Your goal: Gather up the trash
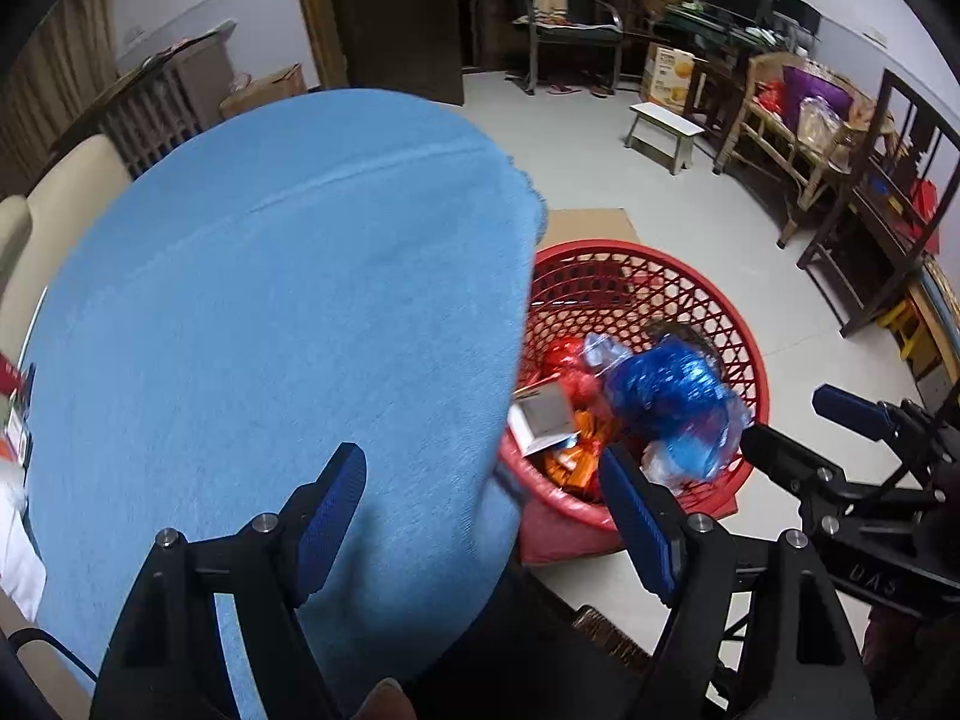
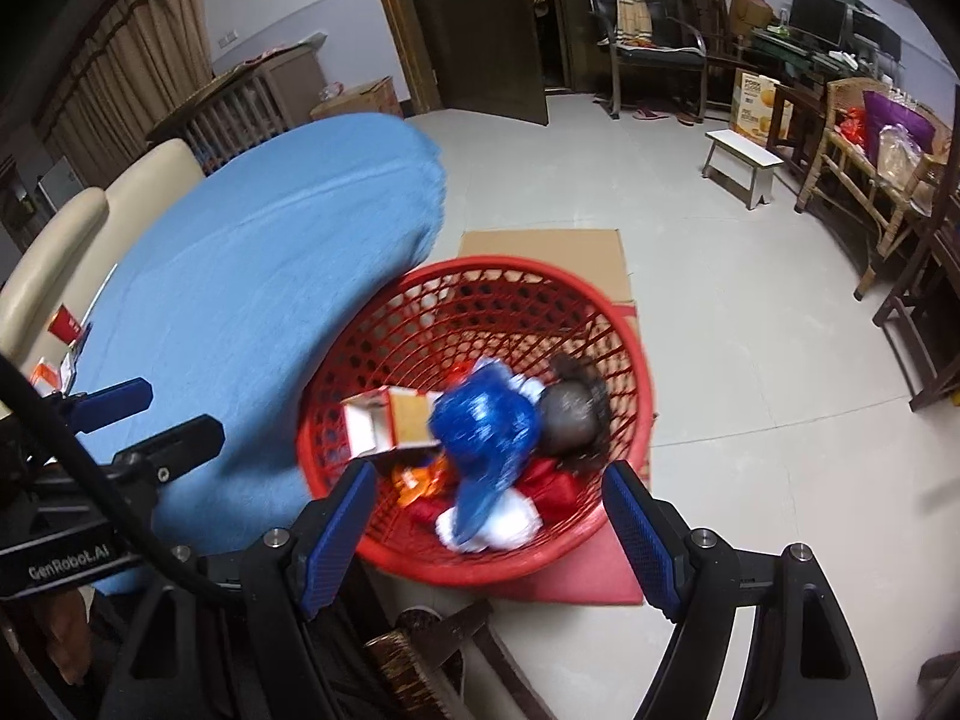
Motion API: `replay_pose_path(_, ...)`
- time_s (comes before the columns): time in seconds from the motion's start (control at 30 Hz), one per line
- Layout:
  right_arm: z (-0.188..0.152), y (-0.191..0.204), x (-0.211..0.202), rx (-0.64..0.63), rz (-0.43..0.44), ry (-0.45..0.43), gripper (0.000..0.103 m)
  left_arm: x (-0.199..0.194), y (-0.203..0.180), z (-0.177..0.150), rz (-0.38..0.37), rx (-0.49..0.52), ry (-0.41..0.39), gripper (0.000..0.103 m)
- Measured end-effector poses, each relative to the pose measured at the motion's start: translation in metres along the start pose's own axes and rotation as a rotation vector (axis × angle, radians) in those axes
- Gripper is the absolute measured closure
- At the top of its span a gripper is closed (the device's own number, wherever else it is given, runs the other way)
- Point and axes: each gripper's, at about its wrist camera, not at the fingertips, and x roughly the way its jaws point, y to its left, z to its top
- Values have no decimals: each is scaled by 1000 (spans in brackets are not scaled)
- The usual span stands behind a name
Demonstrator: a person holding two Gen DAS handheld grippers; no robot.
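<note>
A red mesh basket [image 1: 720, 324] [image 2: 624, 324] stands on the floor beside a table under a blue cloth [image 1: 270, 300] [image 2: 240, 270]. Inside lie a crinkled blue plastic bag [image 1: 666, 396] [image 2: 486, 426], blurred, a small white and orange carton [image 1: 543, 417] [image 2: 390, 420], orange wrappers [image 2: 420, 480] and a dark round lump [image 2: 570, 414]. My left gripper [image 1: 486, 516] [image 2: 150, 420] is open over the table's edge, holding nothing. My right gripper [image 2: 489, 534] [image 1: 816, 429] hangs open above the basket's near rim, also holding nothing. A red packet [image 2: 63, 324] lies on the cloth's far left.
Flat cardboard [image 2: 540, 252] lies under the basket. A white stool [image 2: 741, 165] and wooden chairs [image 2: 912, 276] stand at the right. A beige seat [image 2: 60, 240] is behind the table. A brush [image 2: 408, 660] lies on the floor near my right gripper.
</note>
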Motion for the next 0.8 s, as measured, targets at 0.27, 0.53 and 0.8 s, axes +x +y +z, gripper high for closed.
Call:
replay_pose_path(0.27,-13,28,0,-16,-3,10,23,-2,13,-12,8,-38,9,23)
replay_pose_path(0.53,-15,34,1,-3,-17,7,23,-4,9,-15,25,-19,5,23)
replay_pose_path(0.8,-12,26,-2,19,-40,-6,23,-7,9,-15,28,-14,-23,23)
